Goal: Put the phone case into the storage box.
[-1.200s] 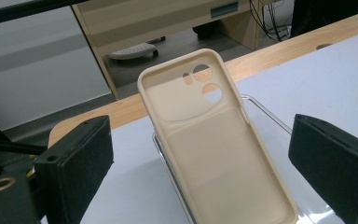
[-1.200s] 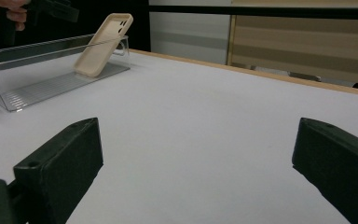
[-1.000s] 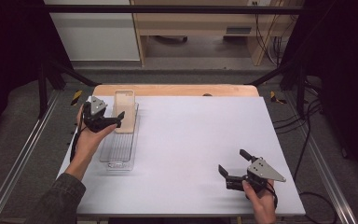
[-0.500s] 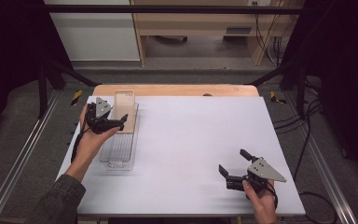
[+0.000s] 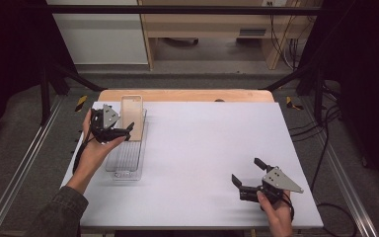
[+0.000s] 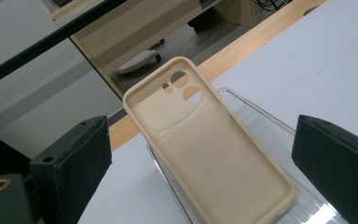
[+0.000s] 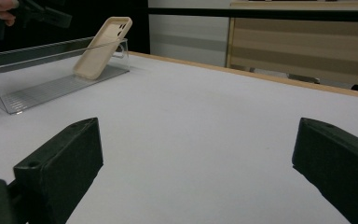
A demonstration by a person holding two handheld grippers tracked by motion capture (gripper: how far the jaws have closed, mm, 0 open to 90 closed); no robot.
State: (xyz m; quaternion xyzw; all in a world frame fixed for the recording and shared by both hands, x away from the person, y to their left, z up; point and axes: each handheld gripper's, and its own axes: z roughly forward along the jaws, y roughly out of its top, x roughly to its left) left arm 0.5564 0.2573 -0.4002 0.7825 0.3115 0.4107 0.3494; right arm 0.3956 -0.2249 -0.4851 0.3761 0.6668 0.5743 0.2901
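**Beige phone case leaning in a clear tray, left gripper just beside it**

The phone case (image 5: 132, 117) stands tilted in the far end of a clear plastic tray (image 5: 124, 163), its lower edge on the tray floor and its top edge leaning on the tray's far wall, near the left rear corner of the table (image 5: 207, 148). The left gripper (image 5: 120, 131) hovers just beside the case, at its near left side in the high view, with its jaws apart and nothing between them. In the left gripper view the case (image 6: 205, 144) lies ahead between the two black jaws, touching neither.

The case is a soft-looking, matte beige shell with rounded corners, a raised rim and round camera cutouts near its top; its hollow inner side faces the left gripper. The tray is long, narrow and transparent, with a ribbed floor (image 7: 42, 93) and glossy walls. The table top is smooth and pale grey-white, with a wooden strip along its far edge.

The right gripper (image 5: 249, 180) is well apart, near the front right corner of the table, with its jaws wide and holding nothing.
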